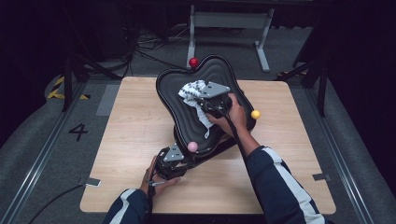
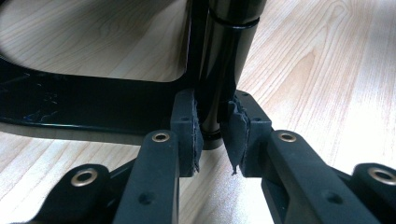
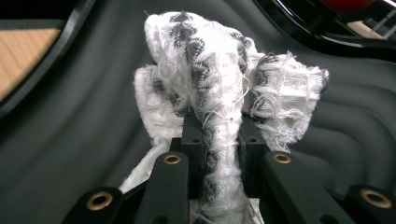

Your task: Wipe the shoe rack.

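The left gripper (image 1: pixel 180 161) clamps the black metal post (image 2: pixel 219 70) of the wavy black plastic seat (image 1: pixel 177 93) near the table (image 1: pixel 130 116)'s near edge — the right gripper (image 1: pixel 205 100) pinches a white-and-grey woven cloth (image 3: pixel 210 84) on the seat, wood free on both sides.

The left claw (image 2: pixel 211 140) is clamped on a glossy black upright post (image 2: pixel 223 70), one worn pad (image 2: pixel 189 128) pressing each side. A flat black base bar (image 2: pixel 84 105) runs leftward from it across the pale wooden worktop (image 2: pixel 327 70).
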{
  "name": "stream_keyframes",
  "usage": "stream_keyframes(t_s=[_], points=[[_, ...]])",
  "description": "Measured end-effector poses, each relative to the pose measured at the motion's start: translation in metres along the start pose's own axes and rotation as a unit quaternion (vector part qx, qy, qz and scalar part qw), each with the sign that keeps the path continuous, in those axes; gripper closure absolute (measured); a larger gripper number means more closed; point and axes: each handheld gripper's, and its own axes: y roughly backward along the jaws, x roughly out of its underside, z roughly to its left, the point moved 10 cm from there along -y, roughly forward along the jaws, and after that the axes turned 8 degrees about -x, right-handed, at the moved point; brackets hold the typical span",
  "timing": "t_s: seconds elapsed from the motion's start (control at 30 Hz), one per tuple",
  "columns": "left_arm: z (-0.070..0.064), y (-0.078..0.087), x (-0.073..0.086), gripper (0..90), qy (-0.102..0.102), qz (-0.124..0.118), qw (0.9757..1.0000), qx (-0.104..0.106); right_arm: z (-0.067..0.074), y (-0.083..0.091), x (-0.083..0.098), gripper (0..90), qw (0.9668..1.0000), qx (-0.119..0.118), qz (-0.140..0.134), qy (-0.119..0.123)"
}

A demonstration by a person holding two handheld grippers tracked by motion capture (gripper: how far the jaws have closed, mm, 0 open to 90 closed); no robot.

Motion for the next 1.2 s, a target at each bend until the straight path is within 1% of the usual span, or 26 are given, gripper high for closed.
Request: stream_keyframes(t_s=[0.07,0.2,0.3,0.33,0.37,0.4,0.53,0.67,0.77,0.8,0.83,0.87,0.9,0.93,0.97,1.0,1.03,1.07,1.1,1.13,1.2], points=[[0.000,0.000,0.000,73.4,-0.003,-0.001,1.0000,0.000,0.007,-0.003,-0.004,77.7,1.0000,-0.008,-0.002,0.003],[0.000,0.000,0.000,73.4,-0.002,0.000,1.0000,-0.001,0.024,-0.008,-0.014,77.6,0.9996,-0.022,-0.007,0.012],[0.000,0.000,0.000,73.4,-0.001,0.000,1.0000,0.000,0.037,-0.013,-0.021,78.0,0.9992,-0.030,-0.010,0.023],[0.000,0.000,0.001,73.4,-0.004,0.003,1.0000,-0.001,0.040,-0.014,-0.022,78.1,0.9991,-0.026,-0.007,0.032],[0.000,0.000,0.001,73.4,-0.004,0.003,1.0000,-0.001,0.040,-0.014,-0.022,78.1,0.9991,-0.026,-0.007,0.032],[0.000,0.000,0.000,73.5,-0.002,0.001,1.0000,-0.001,0.041,-0.015,-0.024,78.2,0.9989,-0.020,-0.003,0.041],[0.000,0.000,0.000,73.5,-0.002,0.001,1.0000,-0.001,0.037,-0.015,-0.024,78.3,0.9992,-0.026,-0.009,0.028],[0.000,0.000,0.000,73.5,-0.002,0.000,1.0000,-0.001,0.035,-0.015,-0.024,78.3,0.9993,-0.023,-0.012,0.029],[0.000,0.000,0.000,73.5,-0.002,0.000,1.0000,-0.001,0.029,-0.014,-0.023,78.3,0.9993,-0.008,-0.009,0.036],[0.000,0.000,0.000,73.5,-0.001,0.000,1.0000,-0.001,0.019,-0.013,-0.020,78.2,0.9994,0.006,-0.005,0.034],[0.000,0.000,0.000,73.5,-0.001,0.000,1.0000,-0.001,0.019,-0.013,-0.020,78.2,0.9994,0.006,-0.005,0.034],[0.000,0.000,0.000,73.5,-0.001,0.000,1.0000,-0.001,0.010,-0.011,-0.018,78.2,0.9997,0.008,-0.006,0.022],[0.000,0.000,0.000,73.5,0.000,0.000,1.0000,-0.001,0.003,-0.011,-0.015,78.2,0.9997,0.016,0.000,0.021],[0.000,0.000,0.000,73.5,0.000,0.000,1.0000,-0.001,0.003,-0.011,-0.015,78.2,0.9997,0.016,0.000,0.021],[0.000,0.000,0.000,73.5,-0.001,0.000,1.0000,-0.001,-0.002,-0.010,-0.014,78.1,0.9998,0.015,-0.003,0.013],[0.000,0.000,0.000,73.5,-0.001,0.000,1.0000,-0.001,-0.013,-0.008,-0.011,78.2,0.9998,0.014,-0.004,-0.012],[0.000,0.000,0.000,73.5,-0.001,0.000,1.0000,-0.001,-0.013,-0.008,-0.011,78.2,0.9998,0.014,-0.004,-0.012],[0.000,0.000,0.000,73.5,-0.001,0.000,1.0000,-0.001,-0.016,-0.008,-0.010,78.2,0.9998,0.018,-0.003,-0.012],[0.000,0.000,0.000,73.5,0.000,0.000,1.0000,-0.002,-0.027,-0.006,-0.006,78.3,0.9993,0.037,0.004,-0.010],[0.000,0.000,0.000,73.5,0.000,-0.001,1.0000,-0.002,-0.027,-0.006,-0.006,78.3,0.9993,0.037,0.004,-0.010],[0.000,0.000,0.000,73.5,-0.001,0.000,1.0000,-0.002,-0.036,-0.004,-0.003,78.3,0.9988,0.045,0.011,-0.015]])
